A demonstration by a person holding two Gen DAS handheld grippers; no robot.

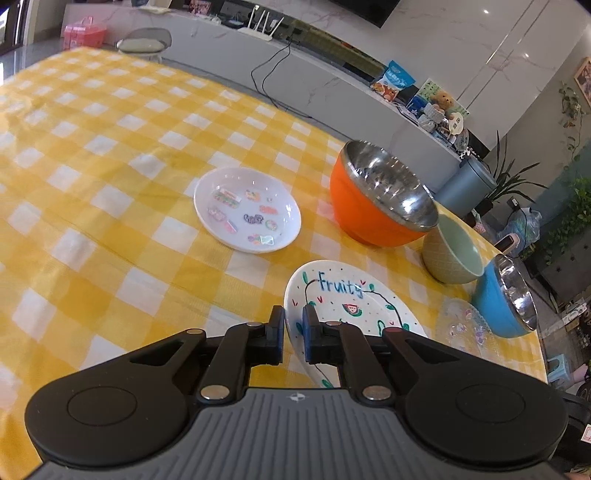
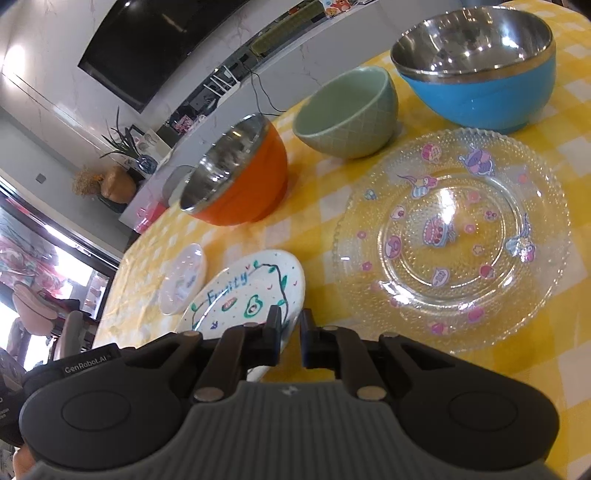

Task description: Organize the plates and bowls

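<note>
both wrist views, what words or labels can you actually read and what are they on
"Fruity" – painted in blue on the white fruit plate, also seen at.
"GenRobot.AI" – printed on the body of the right tool.
Stickers on the small white plate: lettering too small to read.
Snack bag on the counter: print too blurred to read.
Glass plate: cartoon pictures only, no words.

Room setting. Yellow-and-white checked tablecloth (image 1: pixel 110 177) fills the foreground. At 12 o'clock, a long white marble-look cabinet (image 1: pixel 332 85) carrying a white router (image 1: pixel 262 24); wall-mounted television (image 2: pixel 155 48) above. At 3 o'clock, potted plants (image 1: pixel 517 181).
</note>
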